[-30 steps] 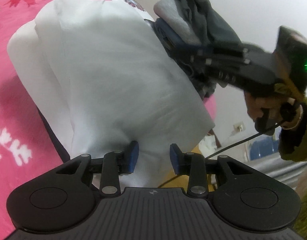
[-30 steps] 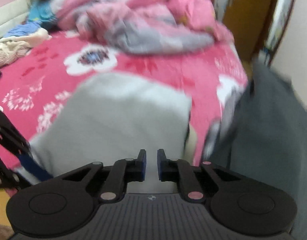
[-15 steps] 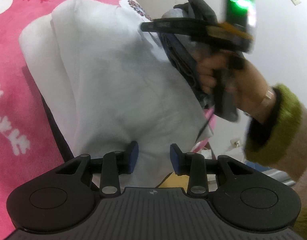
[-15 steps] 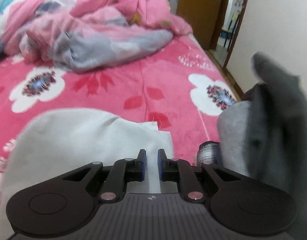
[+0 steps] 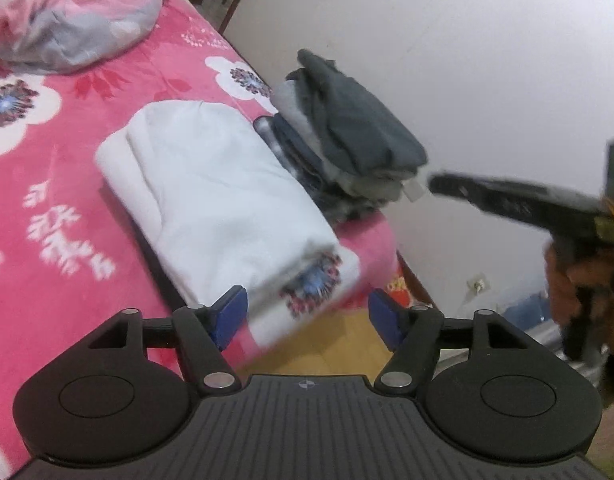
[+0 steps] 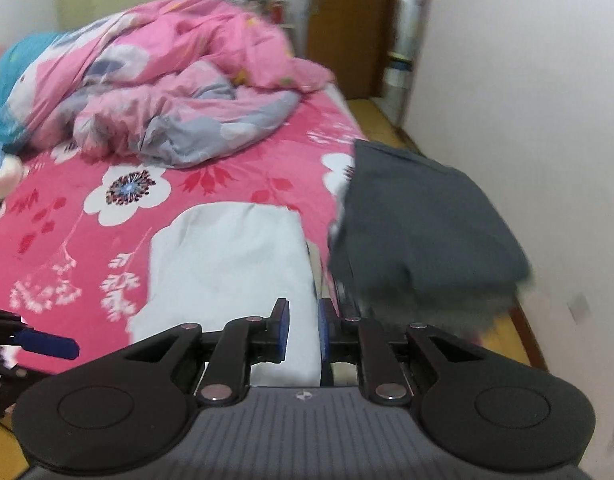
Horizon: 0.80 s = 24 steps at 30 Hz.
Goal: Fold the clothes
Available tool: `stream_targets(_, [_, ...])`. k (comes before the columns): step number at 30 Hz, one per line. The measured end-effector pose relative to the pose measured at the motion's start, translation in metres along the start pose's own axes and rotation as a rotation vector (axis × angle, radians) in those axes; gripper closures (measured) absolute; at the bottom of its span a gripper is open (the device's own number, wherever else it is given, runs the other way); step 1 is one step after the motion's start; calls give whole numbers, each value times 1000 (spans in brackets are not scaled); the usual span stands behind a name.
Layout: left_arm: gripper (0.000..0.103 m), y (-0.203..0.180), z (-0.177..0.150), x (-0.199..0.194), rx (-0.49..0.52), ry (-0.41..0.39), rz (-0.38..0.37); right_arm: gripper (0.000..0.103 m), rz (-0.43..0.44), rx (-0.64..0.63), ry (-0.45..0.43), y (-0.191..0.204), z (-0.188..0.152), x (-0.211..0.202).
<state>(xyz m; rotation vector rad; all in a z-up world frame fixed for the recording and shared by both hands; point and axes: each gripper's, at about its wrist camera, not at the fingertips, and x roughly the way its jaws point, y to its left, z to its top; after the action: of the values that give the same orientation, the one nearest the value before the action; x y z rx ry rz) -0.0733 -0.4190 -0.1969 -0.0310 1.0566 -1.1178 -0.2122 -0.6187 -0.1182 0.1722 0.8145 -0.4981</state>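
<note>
The white garment lies folded into a long bundle on the pink bedspread, running from upper left of the left wrist view down to the lower centre, where its near end sits at the bed's corner. Its long axis follows the bed's right edge; the rounded, doubled-over end points up the bed toward the crumpled quilt, the flatter end toward the camera. In the right wrist view the same garment fills the lower centre, its long axis running straight away from the lens.

Just beside it on the right, touching or nearly so, stands the stack of folded dark and grey clothes. The bundle seems laid parallel to that pile so it can join it, or sit as the next finished piece, at the bed's edge where a standing person reaches easily.

The left gripper is above the bed corner with its jaws opening, already wide, and nothing between them; the blue pads frame the garment's near end without pressing on it. That reads as a release: the fold looks done.

The right gripper has a narrow gap that is opening slightly. White cloth shows through the gap, but it appears to lie beyond the pads, not pinched. In the left view this gripper is a blurred dark shape at right, held by a hand.
</note>
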Motion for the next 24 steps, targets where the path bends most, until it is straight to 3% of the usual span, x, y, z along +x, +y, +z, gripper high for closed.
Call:
stream_targets(4, [4,-26,-6,-44,-22,-48,81,78,-36,112,3,13,-22,-75])
stream_targets(5, [2,-31,-6,-58,-36,-69,98,75,-41,135,-1,17,-25,-92])
stream_targets(7, [2,-38,-4,-81,-58,-112,132,56,-51,173,-11,23,-27,-119])
stream_targets(11, [0,-48,10,-118,-99,-217,191,51,-57,211,3,33,-20,-152])
stream_targets(13, [0,-53,16,-135,-119,-265,234,38,-58,197,6,37,-12,-161])
stream_targets(20, [0,-73,17,-175,-203,-381,436,21,5,110,-31,39,11,-171])
stream_targets(24, [0,-92,3,-182,-280,-441,523,19,37,73,-21,26,18,-171])
